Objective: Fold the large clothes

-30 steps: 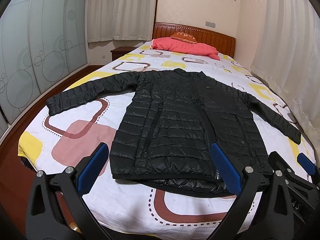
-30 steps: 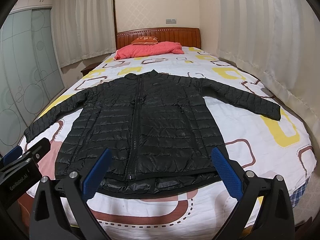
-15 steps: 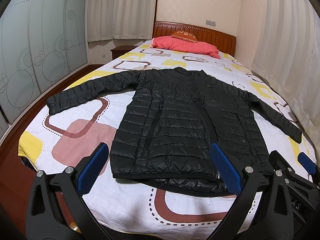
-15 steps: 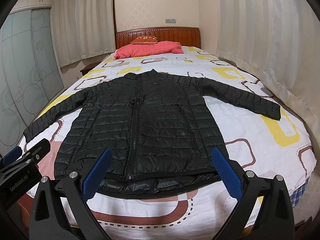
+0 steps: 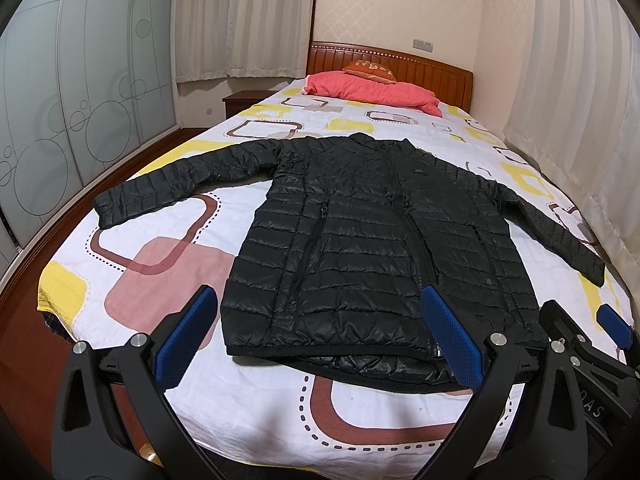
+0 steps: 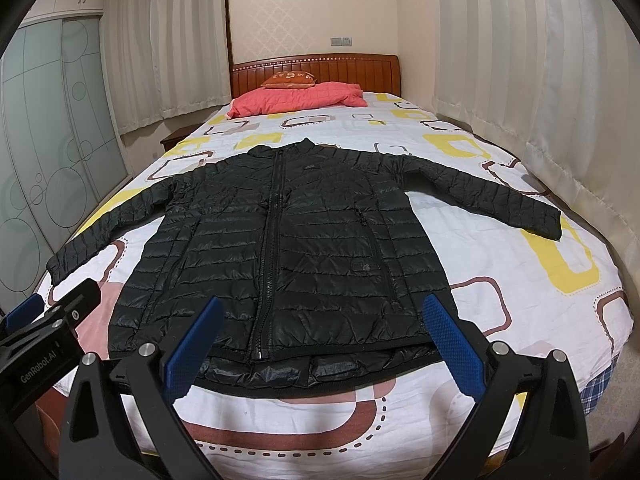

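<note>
While it lies flat and zipped on the bed (image 5: 248, 400), the black quilted jacket (image 5: 360, 248) has both sleeves spread wide and its hem toward the foot end. Above the foot of the bed, the left tongs (image 5: 318, 334) and right tongs (image 6: 320, 344) hover with blue pads apart, holding nothing. A red pillow (image 6: 296, 98) rests by the wooden headboard (image 6: 320, 68).
</note>
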Demonstrator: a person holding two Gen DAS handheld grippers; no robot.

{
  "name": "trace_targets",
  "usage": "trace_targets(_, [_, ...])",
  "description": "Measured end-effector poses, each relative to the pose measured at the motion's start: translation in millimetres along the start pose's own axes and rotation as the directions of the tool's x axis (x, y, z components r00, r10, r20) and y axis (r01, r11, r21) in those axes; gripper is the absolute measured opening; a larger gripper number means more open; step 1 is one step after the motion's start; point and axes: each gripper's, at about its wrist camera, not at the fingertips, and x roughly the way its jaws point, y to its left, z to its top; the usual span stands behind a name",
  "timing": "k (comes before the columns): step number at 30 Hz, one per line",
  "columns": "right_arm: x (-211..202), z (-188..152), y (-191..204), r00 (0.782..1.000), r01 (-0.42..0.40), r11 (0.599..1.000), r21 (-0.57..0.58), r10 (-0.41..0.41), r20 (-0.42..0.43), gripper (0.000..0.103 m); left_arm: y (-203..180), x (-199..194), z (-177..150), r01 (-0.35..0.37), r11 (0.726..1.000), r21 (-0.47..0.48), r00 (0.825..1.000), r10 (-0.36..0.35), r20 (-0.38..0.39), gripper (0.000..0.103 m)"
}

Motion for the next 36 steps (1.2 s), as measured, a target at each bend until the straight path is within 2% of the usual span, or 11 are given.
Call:
trace_targets(14, [1.0, -0.9, -0.4, 1.000, 0.000, 1.000, -0.001, 0.000, -0.003, 0.099, 3.8, -2.5, -3.4, 0.001, 1.000, -0.002, 1.000, -0.001, 0.008, 0.101])
trace_targets(21, [1.5, -1.3, -0.6, 1.000, -0.001, 1.000, 0.000, 0.001, -0.004, 0.099, -0.6, -0.1, -4.3, 0.004, 0.999, 0.035, 1.000, -0.004, 0.002, 0.101])
trace_targets(28, [4.4, -4.5, 0.0, 1.000, -0.003, 1.000, 0.002, 0.003, -0.009, 0.099, 0.7, -2.8, -1.5, -0.010, 0.999, 0.035, 1.000, 0.009, 0.025, 0.101])
trace_targets(36, [4.7, -4.8, 0.0, 1.000, -0.001, 1.000, 0.002, 0.001, -0.011, 0.099, 2.3, 3.9, -1.1, 0.008, 1.000, 0.021, 1.000, -0.008, -0.010, 0.101])
